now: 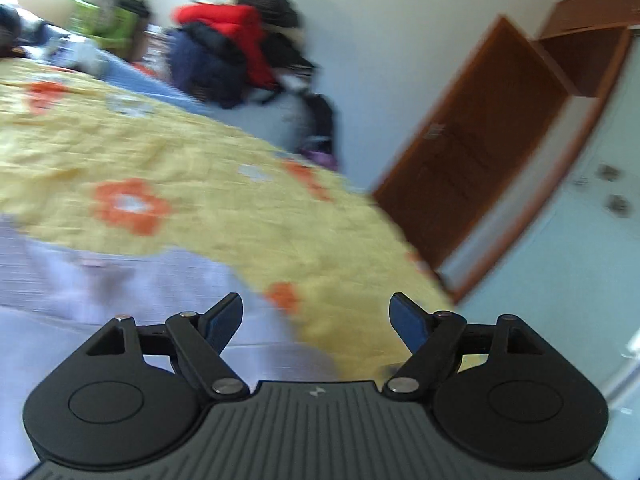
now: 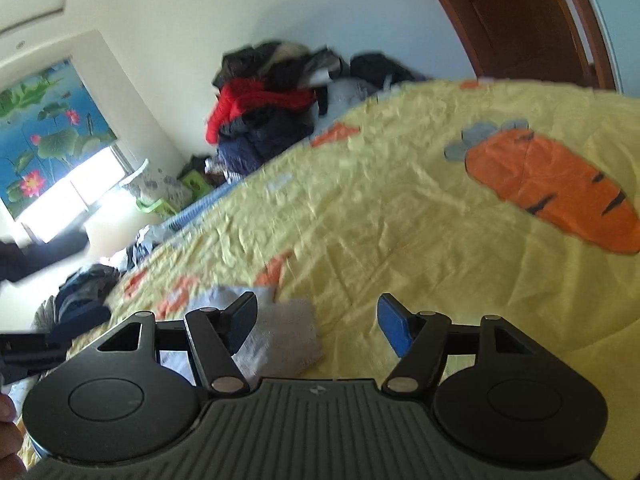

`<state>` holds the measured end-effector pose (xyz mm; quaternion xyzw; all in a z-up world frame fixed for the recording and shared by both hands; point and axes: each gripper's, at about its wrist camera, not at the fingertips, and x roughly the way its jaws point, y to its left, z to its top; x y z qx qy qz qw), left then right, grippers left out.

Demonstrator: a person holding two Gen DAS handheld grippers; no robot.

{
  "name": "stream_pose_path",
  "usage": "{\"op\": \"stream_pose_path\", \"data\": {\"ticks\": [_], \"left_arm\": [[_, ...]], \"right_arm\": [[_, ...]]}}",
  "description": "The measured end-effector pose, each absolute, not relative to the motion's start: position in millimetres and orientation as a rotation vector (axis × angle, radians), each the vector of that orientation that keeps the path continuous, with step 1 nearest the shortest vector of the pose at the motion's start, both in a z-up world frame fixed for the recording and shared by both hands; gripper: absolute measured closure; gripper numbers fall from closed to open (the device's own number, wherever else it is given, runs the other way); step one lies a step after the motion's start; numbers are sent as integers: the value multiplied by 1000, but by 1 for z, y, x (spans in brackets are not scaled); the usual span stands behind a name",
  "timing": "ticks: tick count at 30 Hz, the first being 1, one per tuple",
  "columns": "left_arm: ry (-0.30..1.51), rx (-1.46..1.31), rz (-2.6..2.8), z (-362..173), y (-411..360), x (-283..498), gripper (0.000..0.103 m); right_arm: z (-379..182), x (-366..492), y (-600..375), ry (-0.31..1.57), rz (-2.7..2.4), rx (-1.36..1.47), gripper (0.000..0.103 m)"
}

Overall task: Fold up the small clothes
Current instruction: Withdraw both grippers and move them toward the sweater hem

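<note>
A pale lilac garment (image 1: 100,288) lies flat on the yellow carrot-print bedspread (image 1: 160,152), at the lower left of the left wrist view. My left gripper (image 1: 318,322) is open and empty, just above the garment's right edge. In the right wrist view the same pale garment (image 2: 280,336) lies folded small on the bedspread (image 2: 400,220), under and just ahead of my left finger. My right gripper (image 2: 318,320) is open and empty above it. The left wrist view is blurred by motion.
A heap of red and dark jackets (image 2: 264,116) stands beyond the bed against the wall. A brown door (image 1: 480,152) is at the right. Dark clothes (image 2: 84,288) lie at the bed's left edge. The other gripper's black body (image 2: 28,348) shows at far left.
</note>
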<state>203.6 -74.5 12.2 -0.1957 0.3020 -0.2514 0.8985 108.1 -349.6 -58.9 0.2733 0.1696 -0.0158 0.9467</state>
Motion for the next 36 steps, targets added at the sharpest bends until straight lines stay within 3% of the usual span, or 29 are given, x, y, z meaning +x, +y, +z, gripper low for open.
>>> {"op": "stream_pose_path", "data": {"ticks": [5, 9, 14, 19, 31, 36], "left_arm": [[664, -305, -286, -11, -25, 190, 22], [710, -288, -208, -30, 10, 176, 22], [741, -206, -161, -47, 31, 163, 22], [703, -183, -151, -43, 34, 142, 22], [785, -212, -172, -52, 61, 82, 22], [791, -239, -158, -56, 82, 51, 22]], "right_arm": [[-47, 120, -320, 381, 279, 543, 32], [-55, 140, -291, 506, 417, 560, 19], [-59, 143, -290, 553, 230, 506, 22], [-47, 131, -288, 506, 282, 467, 14], [-68, 104, -308, 566, 250, 463, 14], [-66, 65, -310, 593, 332, 320, 13]]}}
